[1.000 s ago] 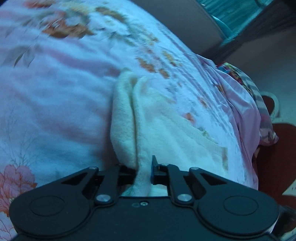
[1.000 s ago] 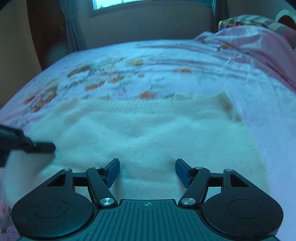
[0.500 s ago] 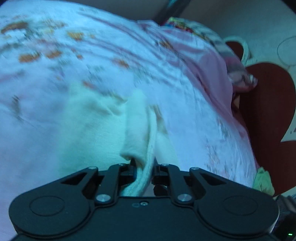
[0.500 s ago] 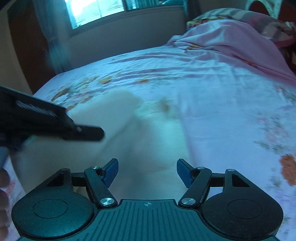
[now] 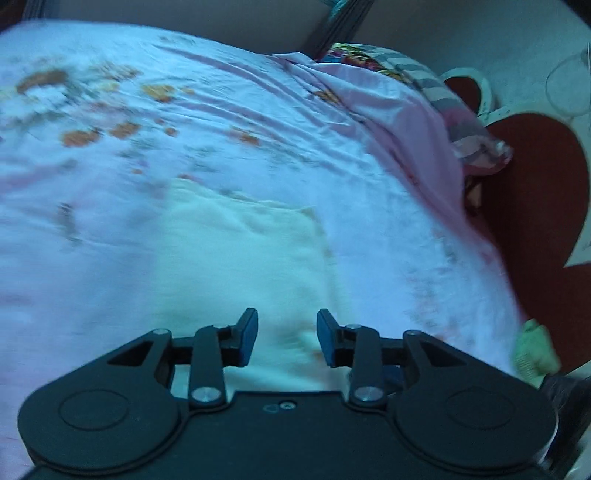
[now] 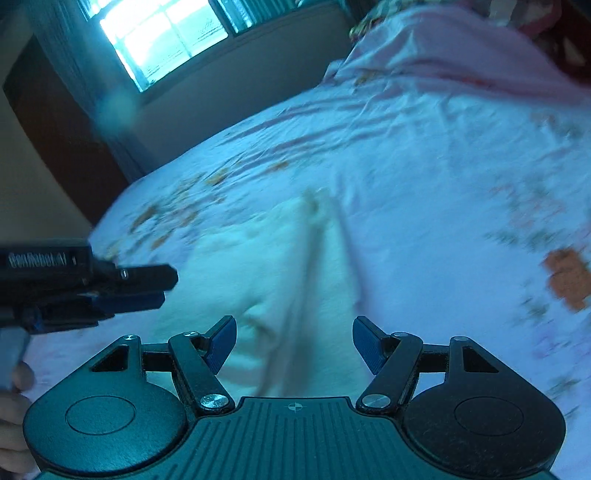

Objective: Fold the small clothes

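Left wrist view: the left gripper [image 5: 287, 338] is being opened, its blue pads [image 5: 248, 336] standing apart with nothing pinched between them. Just beyond and below the pads the cream garment [image 5: 251, 258] is lying flat on the bed [image 5: 110, 229], folded into a rough rectangle with one straight edge running away toward the far side. Farther on, the floral sheet is wrinkled, and a pink blanket [image 5: 399, 122] is heaped along the bed's right edge with a striped pillow [image 5: 424, 77] at the far right corner. A small green cloth [image 5: 533, 350] is showing at the bed's near right edge, over the dark red floor.

From the right wrist view, the right gripper [image 6: 294, 341] is being held with its jaws spread wide and empty, above the near part of the garment [image 6: 258, 266]. A long crease is running up the fabric toward its far corner. The left gripper [image 6: 140, 284] is seen coming in from the left edge, over the garment's left side, a hand [image 6: 11, 413] partly visible behind it. Beyond the bed's far edge a lit window [image 6: 166, 33] is seen.
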A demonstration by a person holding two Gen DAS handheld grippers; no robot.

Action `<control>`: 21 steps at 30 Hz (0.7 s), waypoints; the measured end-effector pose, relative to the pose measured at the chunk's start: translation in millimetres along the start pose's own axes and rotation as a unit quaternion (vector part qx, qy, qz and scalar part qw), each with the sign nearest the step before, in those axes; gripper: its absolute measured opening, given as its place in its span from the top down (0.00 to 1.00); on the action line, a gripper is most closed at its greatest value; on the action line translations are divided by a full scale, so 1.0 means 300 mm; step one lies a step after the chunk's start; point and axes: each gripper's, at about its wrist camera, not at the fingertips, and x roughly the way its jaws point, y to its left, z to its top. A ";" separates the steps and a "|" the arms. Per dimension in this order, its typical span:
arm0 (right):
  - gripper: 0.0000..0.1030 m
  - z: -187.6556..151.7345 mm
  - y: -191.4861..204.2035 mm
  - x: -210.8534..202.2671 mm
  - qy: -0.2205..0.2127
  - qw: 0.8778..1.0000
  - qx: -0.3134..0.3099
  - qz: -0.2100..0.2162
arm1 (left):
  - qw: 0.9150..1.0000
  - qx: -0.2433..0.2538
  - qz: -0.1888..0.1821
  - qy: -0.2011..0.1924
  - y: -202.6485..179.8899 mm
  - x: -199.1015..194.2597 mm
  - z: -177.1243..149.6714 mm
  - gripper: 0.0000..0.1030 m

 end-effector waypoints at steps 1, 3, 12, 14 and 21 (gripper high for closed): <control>0.33 -0.004 0.009 0.014 0.009 1.000 0.007 0.009 | 1.000 0.003 0.008 0.003 0.024 -0.011 -0.019 0.69; 0.33 -0.011 0.021 0.056 0.029 0.999 0.015 0.015 | 1.000 -0.002 0.011 0.010 0.064 -0.021 -0.059 0.69; 0.56 0.034 0.029 0.206 0.050 0.998 0.037 0.023 | 1.000 -0.009 0.008 0.014 0.103 0.032 -0.151 0.68; 0.80 0.047 0.025 0.234 0.056 0.997 0.039 0.018 | 1.000 -0.014 0.005 0.012 0.106 0.033 -0.150 0.68; 0.88 0.068 0.089 0.220 0.024 0.999 -0.035 0.007 | 1.000 -0.010 -0.006 0.002 0.082 0.044 -0.155 0.69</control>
